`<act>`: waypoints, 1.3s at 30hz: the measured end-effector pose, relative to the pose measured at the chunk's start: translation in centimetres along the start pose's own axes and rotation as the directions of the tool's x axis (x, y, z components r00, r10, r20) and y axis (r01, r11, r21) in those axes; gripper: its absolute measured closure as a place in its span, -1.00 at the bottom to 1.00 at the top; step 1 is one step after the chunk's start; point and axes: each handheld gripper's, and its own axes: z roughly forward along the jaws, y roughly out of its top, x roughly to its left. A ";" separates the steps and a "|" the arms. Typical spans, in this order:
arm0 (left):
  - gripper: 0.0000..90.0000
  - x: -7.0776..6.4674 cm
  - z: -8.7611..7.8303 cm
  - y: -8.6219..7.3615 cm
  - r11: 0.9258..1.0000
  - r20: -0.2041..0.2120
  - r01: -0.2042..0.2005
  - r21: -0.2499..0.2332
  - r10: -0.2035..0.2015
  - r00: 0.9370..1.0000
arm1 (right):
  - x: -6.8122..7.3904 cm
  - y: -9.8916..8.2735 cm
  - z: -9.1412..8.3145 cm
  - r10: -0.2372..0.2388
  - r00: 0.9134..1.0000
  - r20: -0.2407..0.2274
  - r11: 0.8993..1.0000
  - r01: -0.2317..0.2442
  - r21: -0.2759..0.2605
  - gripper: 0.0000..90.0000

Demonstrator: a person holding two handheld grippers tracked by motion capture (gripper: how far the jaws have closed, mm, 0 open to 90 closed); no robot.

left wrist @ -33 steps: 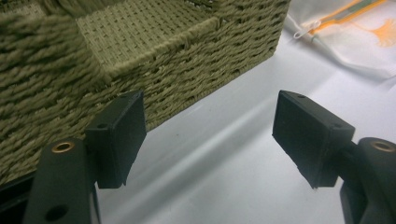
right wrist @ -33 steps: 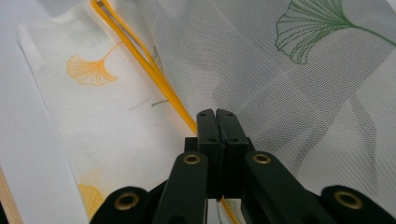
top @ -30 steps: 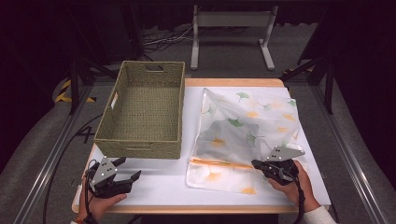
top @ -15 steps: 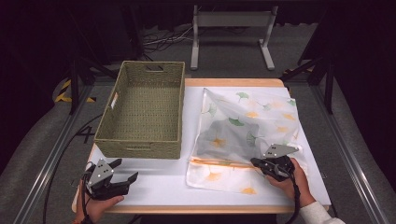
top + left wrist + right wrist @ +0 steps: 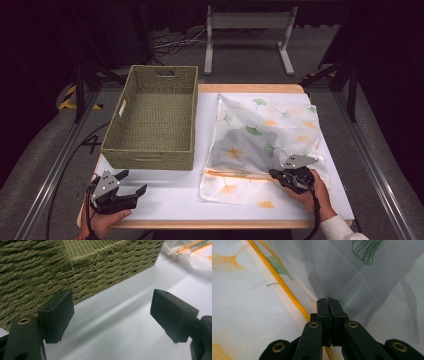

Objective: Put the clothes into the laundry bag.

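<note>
A white mesh bag [image 5: 260, 135] printed with green and orange ginkgo leaves lies on the right half of the table. An orange zipper band [image 5: 235, 174] runs across it near its front end. My right gripper [image 5: 274, 174] is shut on a fold of the mesh just behind that band. In the right gripper view the jaws [image 5: 328, 301] pinch the thin fabric [image 5: 374, 277], which tents up around them, beside the orange band [image 5: 279, 280]. My left gripper [image 5: 132, 181] stands open at the front left, holding nothing. In its own view the left gripper [image 5: 112, 312] hovers over bare tabletop.
An empty woven green basket [image 5: 150, 159] stands on the left half of the table, close ahead of the left gripper, with its wall [image 5: 87, 267] near the left jaw. The bag's corner [image 5: 190, 252] lies off to the right. The white tabletop [image 5: 170, 195] separates the grippers.
The right gripper has edged slightly left while staying shut on the mesh. The left gripper has drifted a little toward the table's front edge.
</note>
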 end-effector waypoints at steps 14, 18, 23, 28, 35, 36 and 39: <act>-0.58 0.4 0.2 0.0 1.000 -0.009 0.003 0.002 -0.003 1.000 | 0.0 -0.2 -0.7 -0.003 1.000 -0.008 1.000 0.003 -0.016 0.87; -0.59 0.4 0.4 0.1 1.000 -0.007 0.003 0.006 -0.003 1.000 | 0.4 0.1 -2.0 -0.013 1.000 -0.012 0.998 0.012 -0.055 0.77; -0.59 0.4 0.3 0.1 1.000 -0.009 0.005 0.002 -0.005 1.000 | 1.1 0.8 -3.4 -0.044 0.999 -0.010 0.993 0.042 -0.114 0.66; -0.59 0.5 0.4 0.1 1.000 -0.009 0.005 0.006 -0.005 1.000 | 1.5 1.2 -4.1 -0.070 0.998 0.003 0.989 0.070 -0.131 0.58; -0.60 0.7 0.4 0.1 1.000 -0.012 0.003 0.010 -0.002 1.000 | 1.5 1.5 -5.4 -0.084 0.995 0.054 0.983 0.092 -0.157 0.36; -0.60 0.7 0.4 0.0 1.000 -0.010 0.004 0.011 -0.004 1.000 | 1.5 1.5 -5.5 -0.091 0.994 0.064 0.982 0.100 -0.161 0.32; -0.60 0.9 0.4 -0.1 1.000 -0.009 0.007 0.011 -0.007 1.000 | 1.2 1.4 -6.1 -0.084 0.992 0.093 0.980 0.099 -0.170 0.24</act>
